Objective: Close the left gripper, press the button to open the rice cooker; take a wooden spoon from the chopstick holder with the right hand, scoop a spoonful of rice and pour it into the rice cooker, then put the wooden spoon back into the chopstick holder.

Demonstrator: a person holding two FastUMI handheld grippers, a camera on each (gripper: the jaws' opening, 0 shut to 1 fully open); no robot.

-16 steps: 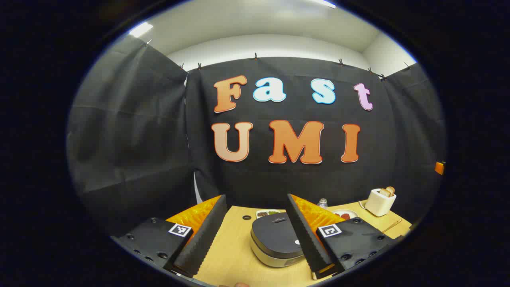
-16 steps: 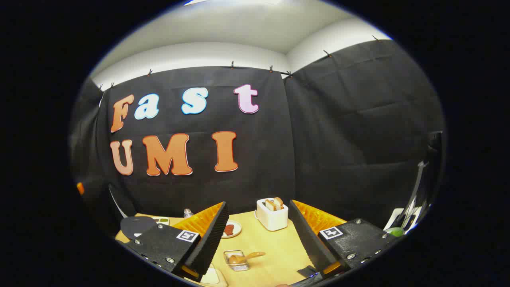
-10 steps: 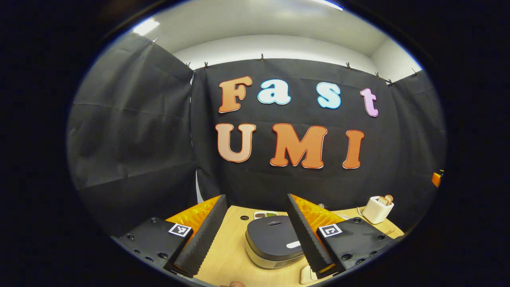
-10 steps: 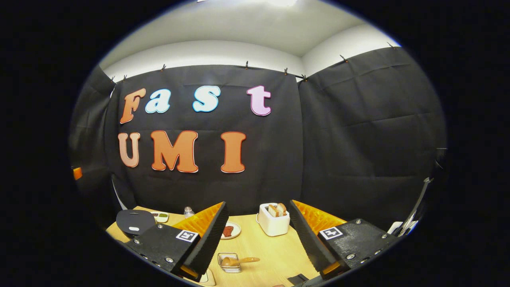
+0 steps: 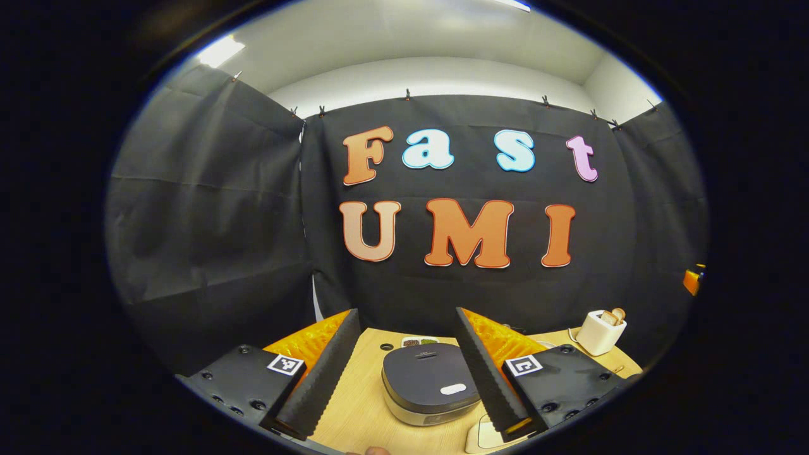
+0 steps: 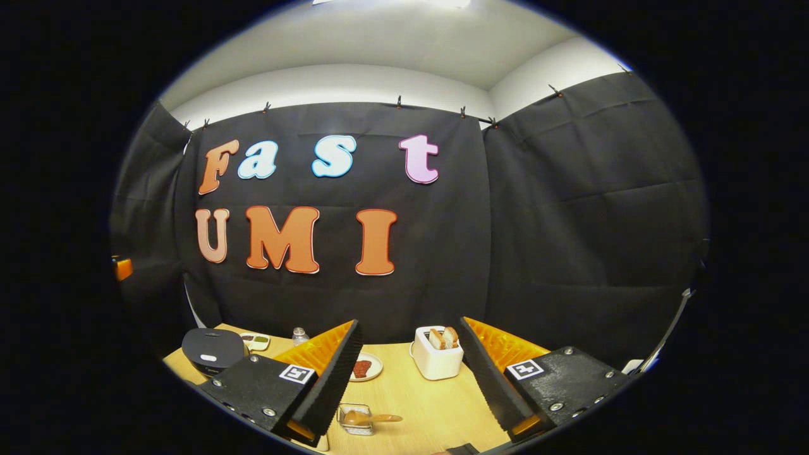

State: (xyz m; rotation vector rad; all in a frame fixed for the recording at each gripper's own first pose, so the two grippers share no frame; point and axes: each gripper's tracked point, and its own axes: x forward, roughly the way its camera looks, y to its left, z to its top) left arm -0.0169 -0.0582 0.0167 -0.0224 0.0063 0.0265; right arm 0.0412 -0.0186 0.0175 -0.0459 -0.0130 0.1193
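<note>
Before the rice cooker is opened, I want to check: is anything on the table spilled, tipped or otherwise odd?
Nothing stands out. The dark-lidded rice cooker sits shut and level on the light wooden table; the white toaster stands upright.

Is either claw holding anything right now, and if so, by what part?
Nothing is held. The left claw is open above the closed rice cooker, and the right claw is open, with the wooden spoon untouched.

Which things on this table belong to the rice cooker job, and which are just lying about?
For the job:
- dark-lidded cream rice cooker
- wooden spoon lying in a small clear square container

Lying about:
- white toaster with bread slices
- small round plate
- small bottle
- compartment dish
</note>
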